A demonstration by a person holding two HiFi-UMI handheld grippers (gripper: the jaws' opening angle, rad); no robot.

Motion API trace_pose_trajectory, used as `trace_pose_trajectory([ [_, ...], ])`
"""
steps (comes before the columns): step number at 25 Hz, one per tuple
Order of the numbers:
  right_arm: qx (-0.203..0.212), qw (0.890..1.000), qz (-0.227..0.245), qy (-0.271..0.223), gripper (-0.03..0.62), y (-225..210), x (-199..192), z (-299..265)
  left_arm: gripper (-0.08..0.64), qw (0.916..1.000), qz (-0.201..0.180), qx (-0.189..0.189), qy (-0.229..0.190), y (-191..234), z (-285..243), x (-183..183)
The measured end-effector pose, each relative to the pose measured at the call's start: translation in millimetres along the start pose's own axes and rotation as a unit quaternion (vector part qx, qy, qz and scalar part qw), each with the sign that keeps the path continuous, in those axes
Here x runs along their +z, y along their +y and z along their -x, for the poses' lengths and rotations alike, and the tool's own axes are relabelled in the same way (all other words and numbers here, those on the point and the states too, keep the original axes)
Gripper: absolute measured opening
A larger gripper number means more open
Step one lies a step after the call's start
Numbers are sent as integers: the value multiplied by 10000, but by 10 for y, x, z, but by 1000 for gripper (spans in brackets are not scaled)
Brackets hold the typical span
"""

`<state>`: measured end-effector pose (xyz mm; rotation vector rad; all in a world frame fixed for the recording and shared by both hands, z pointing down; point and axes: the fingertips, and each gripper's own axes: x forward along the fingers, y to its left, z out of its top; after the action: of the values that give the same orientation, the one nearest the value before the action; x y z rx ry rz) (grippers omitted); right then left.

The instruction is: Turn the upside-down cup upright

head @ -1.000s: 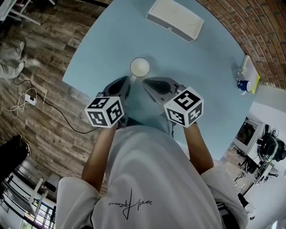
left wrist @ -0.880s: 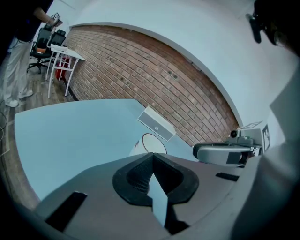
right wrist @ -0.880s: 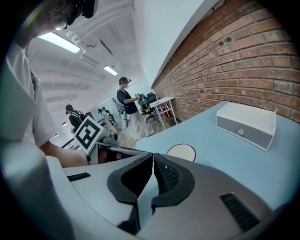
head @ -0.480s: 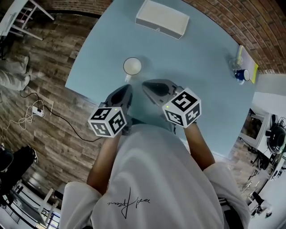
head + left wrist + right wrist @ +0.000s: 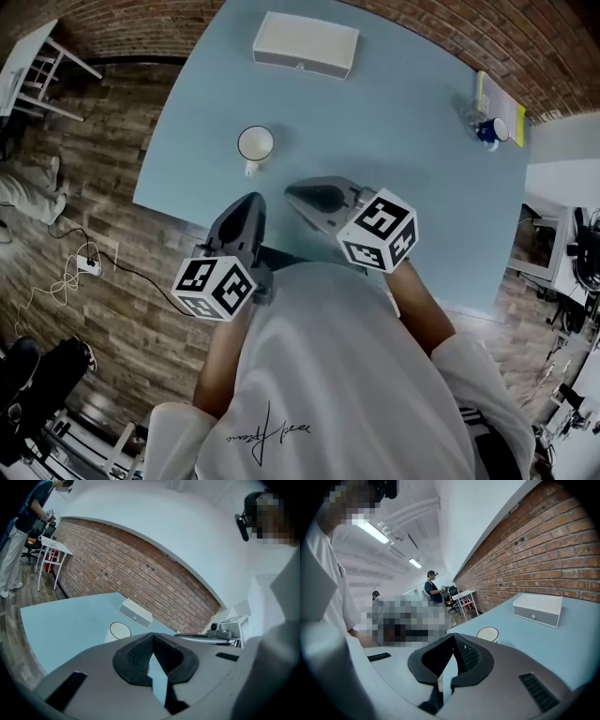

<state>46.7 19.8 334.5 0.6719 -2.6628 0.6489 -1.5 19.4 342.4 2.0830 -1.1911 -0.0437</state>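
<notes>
A white cup (image 5: 255,145) with a small handle stands on the light blue table (image 5: 403,150), its round top face ringed by a thin dark line. It also shows beyond the jaws as the cup (image 5: 120,630) in the left gripper view and the cup (image 5: 488,633) in the right gripper view. My left gripper (image 5: 251,201) hangs over the table's near edge, a short way below the cup, shut and holding nothing. My right gripper (image 5: 292,192) is to the cup's lower right, also shut and holding nothing. Neither touches the cup.
A white box (image 5: 305,44) lies at the table's far side. A small bottle with a blue cap (image 5: 486,129) and a yellowish pad (image 5: 502,101) sit at the far right corner. Cables (image 5: 66,272) lie on the wooden floor at left. People stand in the background.
My left gripper has drawn back towards the body and to the left, away from the cup. The right gripper has hardly moved. The cup stays in place; the head view has shifted.
</notes>
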Motion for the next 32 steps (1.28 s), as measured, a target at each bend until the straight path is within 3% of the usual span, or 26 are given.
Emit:
trace_pose_trajectory([
  [14, 322, 9992, 227, -72, 21, 155, 151, 269, 9, 9995, -126, 153, -238, -42, 224, 97],
  [25, 6, 9988, 393, -307, 21, 174, 289, 259, 9, 9993, -282, 111, -237, -17, 281, 186],
  [32, 11, 9985, 458, -309, 20, 217, 305, 268, 9, 9989, -336, 91, -310, -33, 313, 219],
])
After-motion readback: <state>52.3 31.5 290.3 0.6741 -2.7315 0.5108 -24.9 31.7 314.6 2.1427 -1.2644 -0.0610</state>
